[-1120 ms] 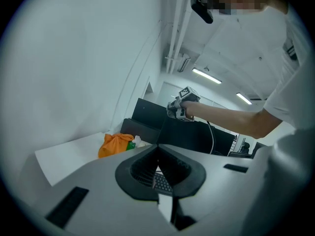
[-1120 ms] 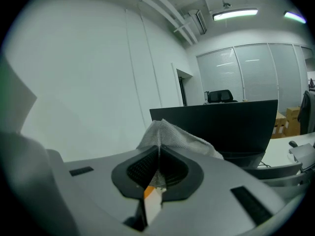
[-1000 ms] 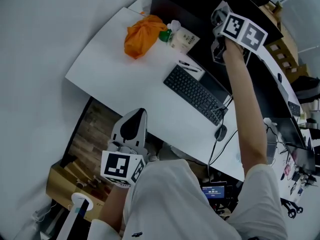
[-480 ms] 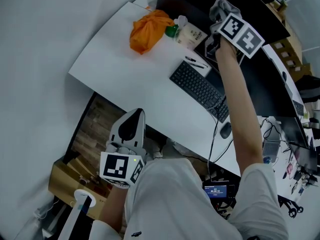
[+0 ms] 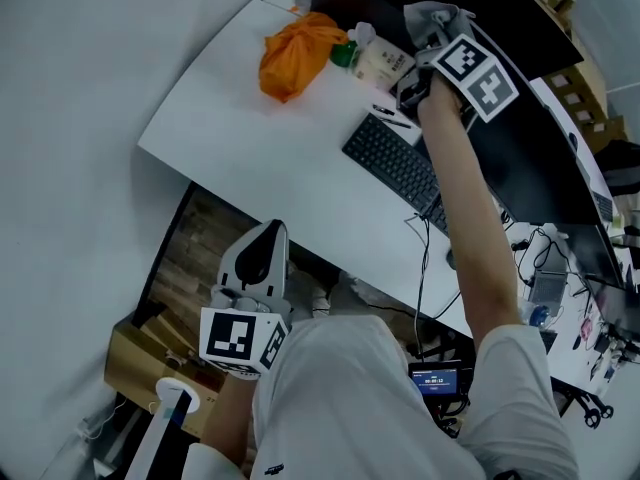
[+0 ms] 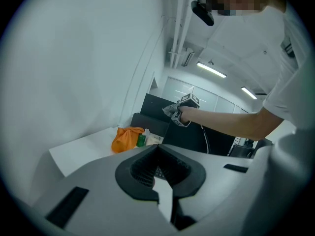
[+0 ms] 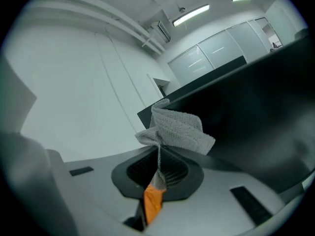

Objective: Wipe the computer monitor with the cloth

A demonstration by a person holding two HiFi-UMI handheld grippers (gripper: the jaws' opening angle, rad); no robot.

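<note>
The black computer monitor (image 5: 535, 143) stands along the back of the white desk (image 5: 250, 138). My right gripper (image 5: 425, 40) is raised in front of its left part, shut on a grey cloth (image 5: 433, 16). In the right gripper view the cloth (image 7: 177, 129) bunches out of the closed jaws of that gripper (image 7: 158, 152), right by the dark screen (image 7: 261, 97); whether it touches the screen I cannot tell. My left gripper (image 5: 268, 233) hangs low by the person's hip, off the desk's front edge. Its jaws (image 6: 157, 149) are shut with nothing in them.
A black keyboard (image 5: 395, 166) lies under the right arm, with pens (image 5: 385, 118) behind it. An orange bag (image 5: 295, 53), a green bottle (image 5: 343, 56) and a small carton (image 5: 382, 65) sit at the desk's back left. A cardboard box (image 5: 135, 353) stands on the floor.
My right gripper has carried the cloth leftward along the monitor, toward its left end. The left gripper has stayed low by the hip.
</note>
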